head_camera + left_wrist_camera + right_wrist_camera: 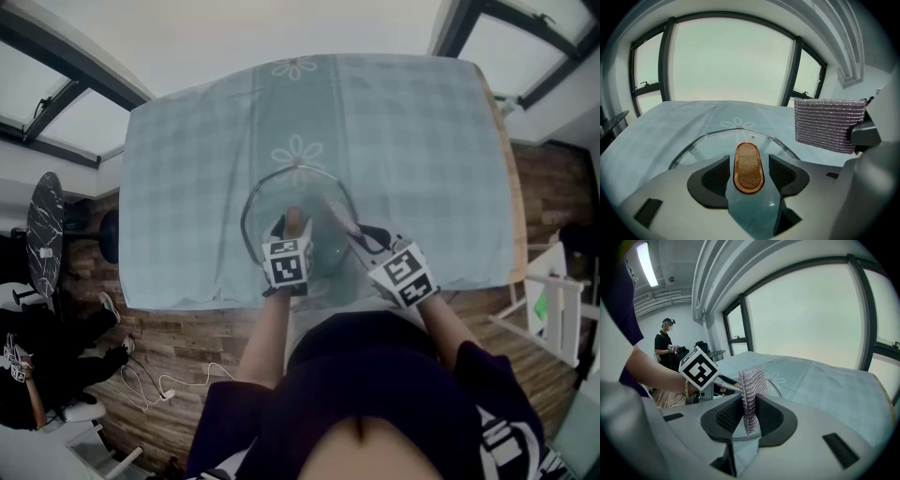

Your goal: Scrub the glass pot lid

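The glass pot lid point(302, 192) is lying dome-up on the desk's point(187, 169) checked tablecloth point(422, 141), near the front edge and right in front of the person. Its wooden handle point(749, 166) is sitting between the jaws of the left gripper point(292, 226), which are standing apart with a gap on each side and are not pressing it. The right gripper point(749, 416) is clamping a silvery scrubbing pad point(752, 383) on edge by the lid's right side; whether it is touching the glass is unclear. The step in hand looks like steadying the lid before scrubbing. Next, the left jaws should be closing squarely on the handle so the lid is not sliding on the cloth, with the pad coming down onto the glass.
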### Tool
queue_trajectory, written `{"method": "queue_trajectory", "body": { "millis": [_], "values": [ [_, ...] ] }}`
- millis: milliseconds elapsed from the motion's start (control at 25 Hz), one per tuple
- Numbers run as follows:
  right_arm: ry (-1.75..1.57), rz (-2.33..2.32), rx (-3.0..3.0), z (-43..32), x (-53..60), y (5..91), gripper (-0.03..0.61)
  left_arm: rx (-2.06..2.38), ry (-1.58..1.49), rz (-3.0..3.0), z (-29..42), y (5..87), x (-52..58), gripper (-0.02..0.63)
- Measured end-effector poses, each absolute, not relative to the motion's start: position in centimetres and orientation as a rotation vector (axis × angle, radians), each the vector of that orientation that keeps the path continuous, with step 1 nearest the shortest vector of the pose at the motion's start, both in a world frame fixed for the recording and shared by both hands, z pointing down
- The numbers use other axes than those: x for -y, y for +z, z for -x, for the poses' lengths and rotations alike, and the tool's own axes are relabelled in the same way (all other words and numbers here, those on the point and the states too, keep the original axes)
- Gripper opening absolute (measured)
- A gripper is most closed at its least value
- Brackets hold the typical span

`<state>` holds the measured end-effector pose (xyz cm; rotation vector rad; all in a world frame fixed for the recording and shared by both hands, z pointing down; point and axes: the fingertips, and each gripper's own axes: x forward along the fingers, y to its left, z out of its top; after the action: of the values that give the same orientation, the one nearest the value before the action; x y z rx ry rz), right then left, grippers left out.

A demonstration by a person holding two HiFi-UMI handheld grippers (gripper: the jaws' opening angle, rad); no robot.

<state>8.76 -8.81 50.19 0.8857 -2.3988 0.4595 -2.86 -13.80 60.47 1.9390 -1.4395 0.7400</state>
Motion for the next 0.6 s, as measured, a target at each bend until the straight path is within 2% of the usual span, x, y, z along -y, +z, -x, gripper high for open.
{"method": "queue_trajectory", "body": {
  "millis": [280,520,600],
  "values": [
    [0.484,-0.863,2.391,-8.65,9.18,50.52,0.083,1.465,0.752,-1.911,3.06,61.03,14.41,0.253],
    [0.498,-0.856,2.381,-8.86,9.58,51.06,0.083,1.511,0.790,-1.911,3.18,61.22,14.53,0.173],
    [0.498,-0.856,2.383,-8.83,9.63,51.06,0.083,1.521,0.788,-1.903,3.17,61.23,14.59,0.172]
  ]
}}
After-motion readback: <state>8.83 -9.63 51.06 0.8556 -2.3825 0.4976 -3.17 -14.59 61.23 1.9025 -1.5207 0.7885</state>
